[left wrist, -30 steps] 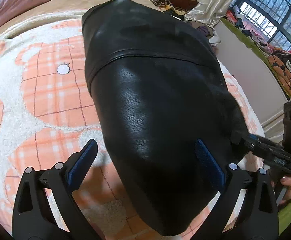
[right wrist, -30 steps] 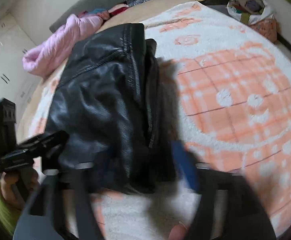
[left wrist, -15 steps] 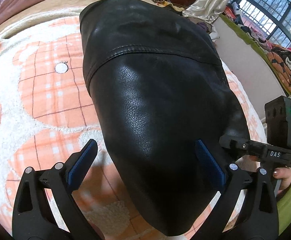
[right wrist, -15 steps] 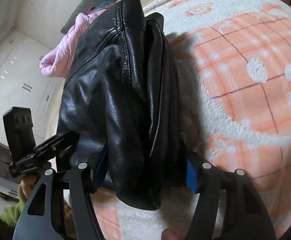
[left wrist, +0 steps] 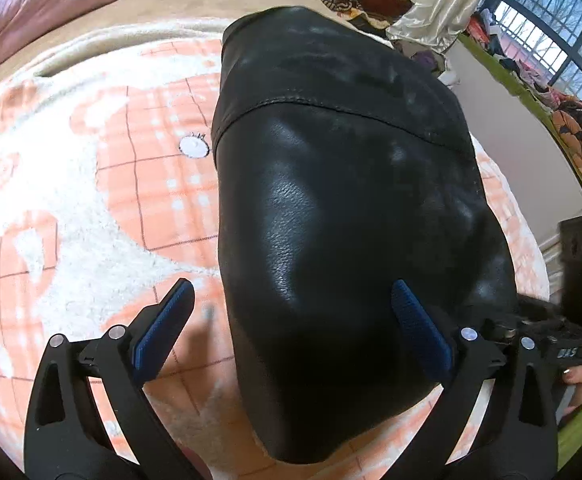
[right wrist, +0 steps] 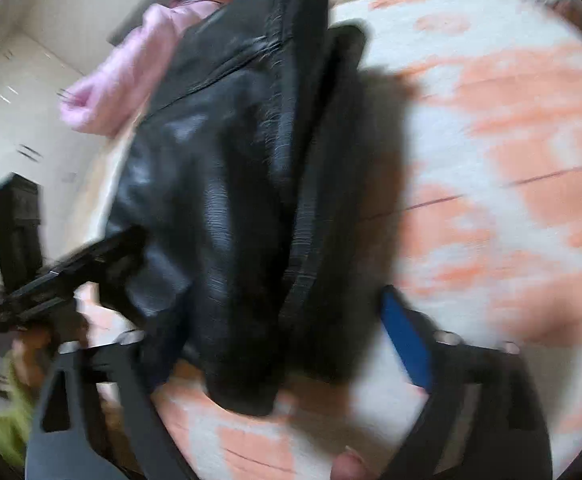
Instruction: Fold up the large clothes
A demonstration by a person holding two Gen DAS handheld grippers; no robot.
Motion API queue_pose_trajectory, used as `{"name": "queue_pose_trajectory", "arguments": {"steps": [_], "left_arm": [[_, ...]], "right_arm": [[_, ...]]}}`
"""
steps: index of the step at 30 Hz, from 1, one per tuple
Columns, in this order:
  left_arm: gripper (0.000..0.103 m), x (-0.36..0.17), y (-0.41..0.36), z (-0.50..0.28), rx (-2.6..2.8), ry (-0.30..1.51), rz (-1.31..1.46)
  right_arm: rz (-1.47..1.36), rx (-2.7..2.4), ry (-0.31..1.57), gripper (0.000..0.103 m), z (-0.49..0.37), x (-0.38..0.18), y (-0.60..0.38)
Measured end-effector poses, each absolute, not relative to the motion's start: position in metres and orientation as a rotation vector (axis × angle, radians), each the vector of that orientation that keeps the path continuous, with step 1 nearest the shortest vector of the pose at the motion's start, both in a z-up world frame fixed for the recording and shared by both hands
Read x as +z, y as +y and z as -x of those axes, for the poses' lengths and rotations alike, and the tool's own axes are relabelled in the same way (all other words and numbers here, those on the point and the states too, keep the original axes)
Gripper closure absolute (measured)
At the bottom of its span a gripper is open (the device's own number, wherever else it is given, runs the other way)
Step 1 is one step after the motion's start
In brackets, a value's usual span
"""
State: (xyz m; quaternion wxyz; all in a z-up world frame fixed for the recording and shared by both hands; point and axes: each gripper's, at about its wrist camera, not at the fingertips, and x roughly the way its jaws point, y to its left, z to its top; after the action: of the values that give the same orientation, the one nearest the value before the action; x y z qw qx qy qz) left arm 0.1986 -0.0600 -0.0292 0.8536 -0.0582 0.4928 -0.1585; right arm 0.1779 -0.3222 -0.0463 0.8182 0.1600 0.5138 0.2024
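Black leather jacket [left wrist: 343, 184] is lying folded on your peach plaid blanket [left wrist: 91, 184]; your left gripper [left wrist: 291, 320] is spreading wide over it, your right gripper [right wrist: 275, 336] gaping around its near end.

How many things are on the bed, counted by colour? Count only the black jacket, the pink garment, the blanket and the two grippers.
Black: 3, the black leather jacket, left gripper, right gripper
Pink: 1, the pink garment
Orange and white: 1, the blanket
Total: 5

Bed [left wrist: 195, 4]: orange-white plaid blanket [left wrist: 91, 184], black leather jacket [left wrist: 331, 184] on top.
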Motion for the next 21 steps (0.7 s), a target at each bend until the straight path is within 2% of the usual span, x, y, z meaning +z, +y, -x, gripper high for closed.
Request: {"name": "queue_pose_trajectory", "arguments": {"steps": [2,7,12,14,16,17,18,21], "left_arm": [[0.010,-0.027,-0.062,-0.198,-0.347,1.027,0.119],[0.010,-0.023,-0.063,-0.199,-0.327,1.017,0.100],[0.010,-0.027,-0.067,-0.197,-0.339,1.024,0.097],[0.010,-0.028,-0.066,-0.197,-0.340,1.023,0.104],[0.010,-0.028,-0.066,-0.198,-0.342,1.025,0.113],[0.010,-0.029,-0.065,-0.198,-0.342,1.025,0.116],[0.010,-0.029,-0.065,-0.197,-0.340,1.025,0.116],[0.010,-0.029,-0.065,-0.195,-0.340,1.024,0.105]], "right_arm": [[-0.304,0.408,1.050,0.012,-0.173,-0.028,-0.328],[-0.003,0.337,0.897,0.012,-0.174,0.027,-0.296],[-0.119,0.368,0.795,0.012,-0.187,0.063,-0.316],[-0.161,0.361,0.755,0.027,-0.195,0.070,-0.319],[-0.166,0.376,0.730,0.055,-0.210,0.072,-0.310],[-0.152,0.372,0.734,0.060,-0.216,0.070,-0.306],[-0.133,0.367,0.746,0.062,-0.227,0.068,-0.298],[-0.090,0.388,0.795,0.061,-0.255,0.056,-0.272]]}}
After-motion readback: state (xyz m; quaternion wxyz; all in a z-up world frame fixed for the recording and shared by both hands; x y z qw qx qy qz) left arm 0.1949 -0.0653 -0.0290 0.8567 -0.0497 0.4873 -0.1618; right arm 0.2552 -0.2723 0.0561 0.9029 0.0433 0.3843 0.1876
